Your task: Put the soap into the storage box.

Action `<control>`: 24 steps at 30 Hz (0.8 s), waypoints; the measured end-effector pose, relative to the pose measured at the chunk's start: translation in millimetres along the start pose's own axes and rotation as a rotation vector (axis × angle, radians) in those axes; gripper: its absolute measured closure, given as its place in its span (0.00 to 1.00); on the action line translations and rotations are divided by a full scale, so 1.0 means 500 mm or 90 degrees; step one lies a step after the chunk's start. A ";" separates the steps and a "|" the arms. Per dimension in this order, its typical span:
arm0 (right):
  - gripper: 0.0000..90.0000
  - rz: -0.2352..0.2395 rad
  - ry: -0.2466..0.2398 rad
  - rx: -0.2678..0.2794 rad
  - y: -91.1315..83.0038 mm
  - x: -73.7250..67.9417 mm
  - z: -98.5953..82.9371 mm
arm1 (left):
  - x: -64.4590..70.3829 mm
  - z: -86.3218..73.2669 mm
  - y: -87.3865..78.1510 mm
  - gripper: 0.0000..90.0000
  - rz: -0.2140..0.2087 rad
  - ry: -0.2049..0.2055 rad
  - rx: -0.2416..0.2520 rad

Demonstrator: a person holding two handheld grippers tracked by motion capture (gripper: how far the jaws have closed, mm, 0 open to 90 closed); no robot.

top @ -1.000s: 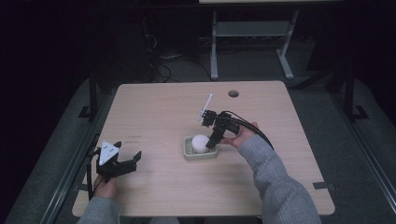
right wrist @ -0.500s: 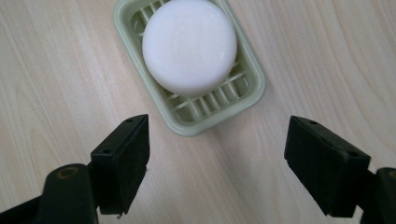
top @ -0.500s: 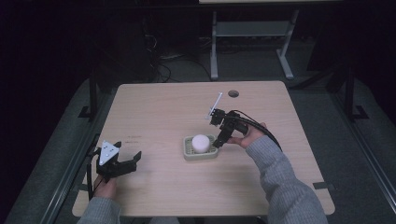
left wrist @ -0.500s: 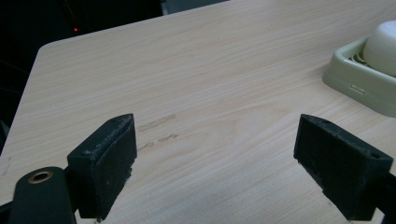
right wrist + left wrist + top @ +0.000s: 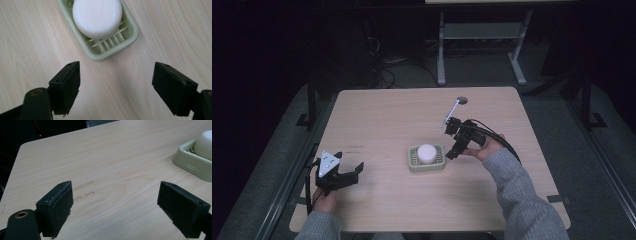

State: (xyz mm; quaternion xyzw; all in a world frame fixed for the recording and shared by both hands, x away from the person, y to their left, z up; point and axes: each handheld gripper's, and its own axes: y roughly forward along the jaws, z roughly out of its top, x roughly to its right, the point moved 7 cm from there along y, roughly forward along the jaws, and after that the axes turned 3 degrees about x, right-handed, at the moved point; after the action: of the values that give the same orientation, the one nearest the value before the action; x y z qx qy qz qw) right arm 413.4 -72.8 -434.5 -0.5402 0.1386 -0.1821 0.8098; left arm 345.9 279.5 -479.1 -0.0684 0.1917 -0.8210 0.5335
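At about eight o'clock on the table (image 5: 377, 115) in the high view, the left gripper (image 5: 343, 177) rests near the front edge, jaws spread wide and holding nothing; it is well apart from the work. Near the table's centre sits a pale green soap dish (image 5: 413, 162) with a round white soap (image 5: 426, 153) lying on its slats. At three o'clock from the dish hangs the right gripper (image 5: 452, 152), jaws wide apart and empty, just beside the dish's rim. The step in hand looks like a move on the soap. To do it well, the right gripper should centre over the soap, straddle its widest part, and close gently, since soap is likely slippery.
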 end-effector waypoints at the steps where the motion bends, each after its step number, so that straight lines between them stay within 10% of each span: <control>1: 0.25 -0.001 -0.003 0.001 0.000 0.002 -0.002 | 0.001 0.000 0.000 0.14 0.000 0.000 -0.001; 24: 0.25 -0.015 0.022 0.007 -0.022 0.009 -0.060 | 0.003 -0.001 0.000 0.14 -0.002 0.004 -0.006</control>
State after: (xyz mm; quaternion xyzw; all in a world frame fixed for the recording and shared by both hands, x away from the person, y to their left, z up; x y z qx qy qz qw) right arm 403.3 -103.3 -435.5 -0.5342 0.1454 -0.2014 0.8080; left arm 345.0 278.6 -479.8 -0.0688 0.1971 -0.8210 0.5314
